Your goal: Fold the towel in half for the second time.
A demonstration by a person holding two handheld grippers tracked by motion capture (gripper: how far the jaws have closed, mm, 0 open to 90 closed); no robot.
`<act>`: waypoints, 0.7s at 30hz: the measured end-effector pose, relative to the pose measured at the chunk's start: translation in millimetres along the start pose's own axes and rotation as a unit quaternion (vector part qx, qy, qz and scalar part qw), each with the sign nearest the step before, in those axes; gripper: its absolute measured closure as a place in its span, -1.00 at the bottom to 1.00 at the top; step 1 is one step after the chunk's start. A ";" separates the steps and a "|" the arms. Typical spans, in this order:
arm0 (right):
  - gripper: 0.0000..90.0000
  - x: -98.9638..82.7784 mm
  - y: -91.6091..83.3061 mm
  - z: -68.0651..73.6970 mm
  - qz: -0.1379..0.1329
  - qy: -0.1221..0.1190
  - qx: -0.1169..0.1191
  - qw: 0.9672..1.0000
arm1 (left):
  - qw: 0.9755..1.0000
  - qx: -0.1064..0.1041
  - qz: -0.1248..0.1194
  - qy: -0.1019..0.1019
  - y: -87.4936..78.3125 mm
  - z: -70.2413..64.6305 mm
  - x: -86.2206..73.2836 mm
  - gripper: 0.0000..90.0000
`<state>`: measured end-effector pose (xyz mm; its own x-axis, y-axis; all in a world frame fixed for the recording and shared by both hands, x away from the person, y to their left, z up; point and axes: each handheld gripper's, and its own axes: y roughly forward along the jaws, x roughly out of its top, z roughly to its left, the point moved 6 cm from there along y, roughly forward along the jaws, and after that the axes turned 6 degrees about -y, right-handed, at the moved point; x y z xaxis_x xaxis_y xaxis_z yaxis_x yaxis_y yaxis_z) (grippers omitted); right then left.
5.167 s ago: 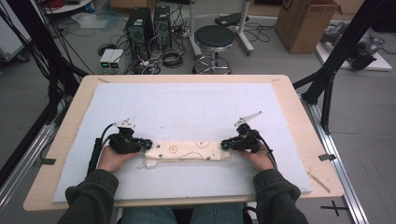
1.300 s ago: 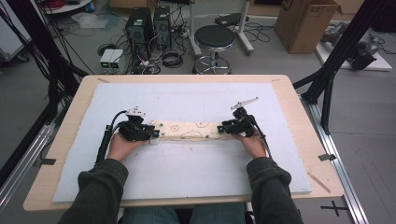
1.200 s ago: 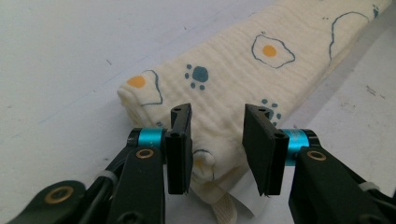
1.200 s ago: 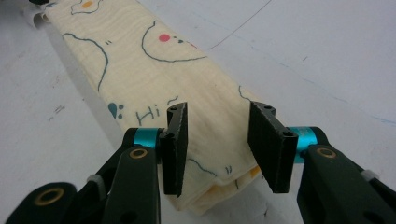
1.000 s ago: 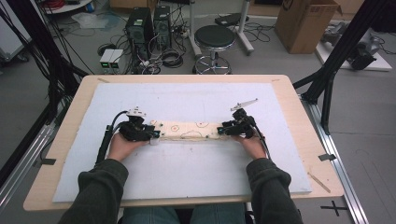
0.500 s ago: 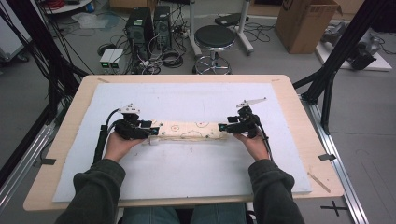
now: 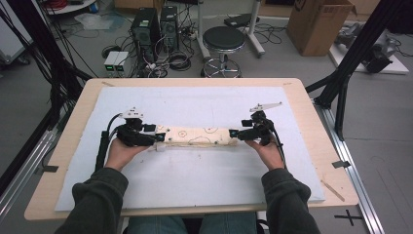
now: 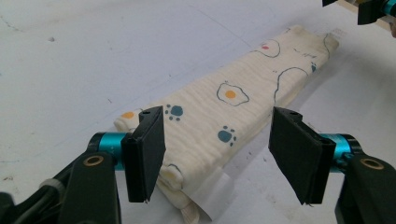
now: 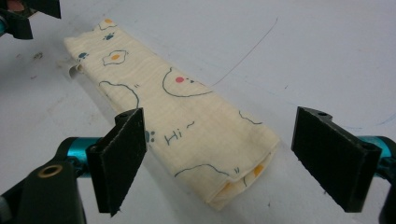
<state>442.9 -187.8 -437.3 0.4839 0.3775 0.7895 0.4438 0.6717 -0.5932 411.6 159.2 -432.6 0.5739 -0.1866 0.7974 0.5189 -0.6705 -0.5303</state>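
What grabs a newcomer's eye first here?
The folded cloth, cream with fried-egg and paw prints, lying as a long strip mid-table on the white mat. Next, the left tongs and right tongs, one at each end of the strip, jaws just opened wide and off the fabric. Behind the table, a black stool amid floor cables.

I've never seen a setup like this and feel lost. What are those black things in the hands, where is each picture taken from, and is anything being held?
A person sits at a table with a hand-held gripping tool in each hand: left tool, right tool. The high view looks down from above. The other two views come from cameras riding on each tool, looking along its two black jaws. On the white sheet lies a folded cream cloth printed with eggs and paw prints. Both tools' jaws have just been opening; each stands wide at one end of the cloth, pads off it, so nothing is held.
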 end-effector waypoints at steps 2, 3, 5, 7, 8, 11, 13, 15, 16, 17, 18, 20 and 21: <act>-0.66 0.7 -1.9 0.7 -0.005 0.001 0.002 1.000 | 1.000 0.001 0.000 0.003 -2.3 -0.7 -0.2 -0.20; -0.68 1.0 -2.8 1.4 -0.006 0.001 0.002 1.000 | 1.000 0.003 -0.001 0.002 -2.9 -0.8 -0.1 -0.22; -0.72 1.2 -4.2 1.9 -0.008 0.003 0.002 1.000 | 1.000 0.002 -0.003 0.003 -5.7 -1.0 0.1 -0.24; -0.72 1.6 -5.0 2.6 -0.011 0.001 0.004 1.000 | 1.000 0.001 -0.005 0.004 -8.2 -1.9 0.5 -0.26; -0.72 1.4 -5.7 3.9 -0.008 0.004 0.003 1.000 | 1.000 0.001 -0.005 0.007 -9.5 -2.1 0.8 -0.27; -0.73 2.0 -6.6 6.1 -0.009 -0.006 0.002 1.000 | 1.000 0.001 -0.010 0.008 -12.4 -4.3 1.5 -0.29; -0.72 2.4 -7.6 7.4 -0.009 -0.008 0.002 1.000 | 1.000 0.001 -0.009 0.011 -14.2 -4.4 1.3 -0.29; -0.73 2.8 -8.4 8.5 -0.011 -0.010 0.003 1.000 | 1.000 0.003 -0.007 0.015 -15.8 -4.2 0.9 -0.31; -0.73 3.0 -8.8 8.7 -0.011 -0.010 0.003 1.000 | 1.000 0.004 -0.007 0.015 -16.6 -4.4 0.7 -0.32; -0.73 3.2 -9.1 8.6 -0.013 -0.011 0.001 1.000 | 1.000 0.004 -0.007 0.016 -17.5 -4.7 0.7 -0.33; -0.73 3.3 -9.7 9.2 -0.013 -0.011 0.002 1.000 | 1.000 0.005 -0.008 0.017 -18.4 -5.0 1.0 -0.33; -0.72 3.6 -10.6 10.8 -0.014 -0.012 0.004 1.000 | 1.000 0.003 -0.009 0.018 -19.8 -6.5 1.1 -0.33; -0.73 3.8 -11.2 11.4 -0.014 -0.012 0.003 1.000 | 1.000 0.004 -0.009 0.019 -20.2 -7.5 1.0 -0.33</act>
<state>431.2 -186.5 -425.9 0.4528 0.3741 0.8093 0.4521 0.6860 -0.5701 397.0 167.1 -418.9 0.5402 -0.2015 0.8171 0.5337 -0.6687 -0.5177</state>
